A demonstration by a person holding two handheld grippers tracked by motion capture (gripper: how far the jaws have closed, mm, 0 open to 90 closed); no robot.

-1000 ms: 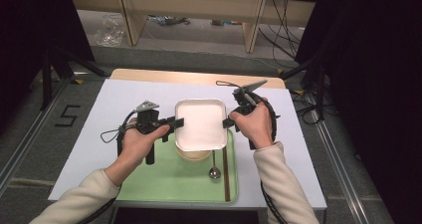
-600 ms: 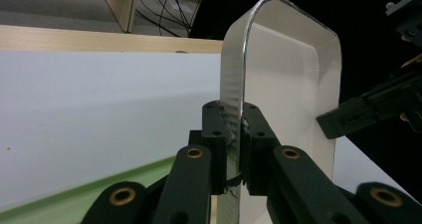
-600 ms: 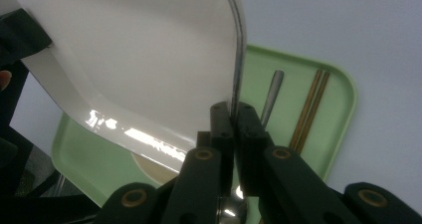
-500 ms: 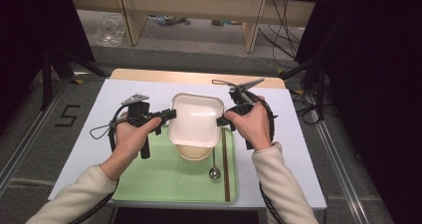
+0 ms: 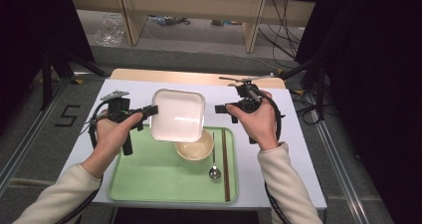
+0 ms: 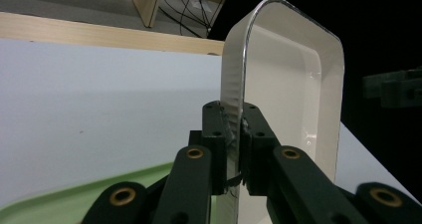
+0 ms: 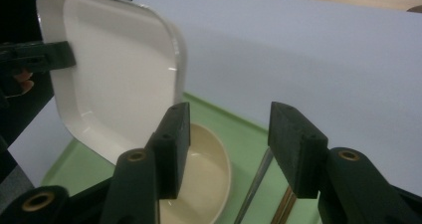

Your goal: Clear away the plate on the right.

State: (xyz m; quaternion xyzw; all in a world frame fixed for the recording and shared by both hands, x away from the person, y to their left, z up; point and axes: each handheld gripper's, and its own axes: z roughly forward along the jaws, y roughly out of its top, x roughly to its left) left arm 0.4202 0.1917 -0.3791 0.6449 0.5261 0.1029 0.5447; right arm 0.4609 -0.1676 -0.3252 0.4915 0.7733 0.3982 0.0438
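A white square dish (image 5: 178, 114) hangs tilted above the far edge of the green tray (image 5: 149, 176). My left gripper (image 5: 153, 110) is shut on its left rim. In the left gripper view the jaws (image 6: 234, 134) pinch the dish (image 6: 293, 84) edge-on. My right gripper (image 5: 220, 108) stands just right of the dish, apart from it. Its jaws have just been opening, and in the right gripper view nothing is between the fingertips of this gripper (image 7: 231, 149). The dish (image 7: 114, 74) lies to their left. A cream bowl (image 5: 194, 147) sits on the tray, partly under the dish.
A spoon (image 5: 214, 162) and brown chopsticks (image 5: 225, 164) lie on the tray right of the bowl. The tray rests on a white table top (image 5: 298, 149) with a wooden far edge. Shelves and cables stand on the floor behind.
The right gripper has let go of the dish's right rim and now stands open. The left gripper has carried the dish to the left and slightly up, uncovering more of the bowl.
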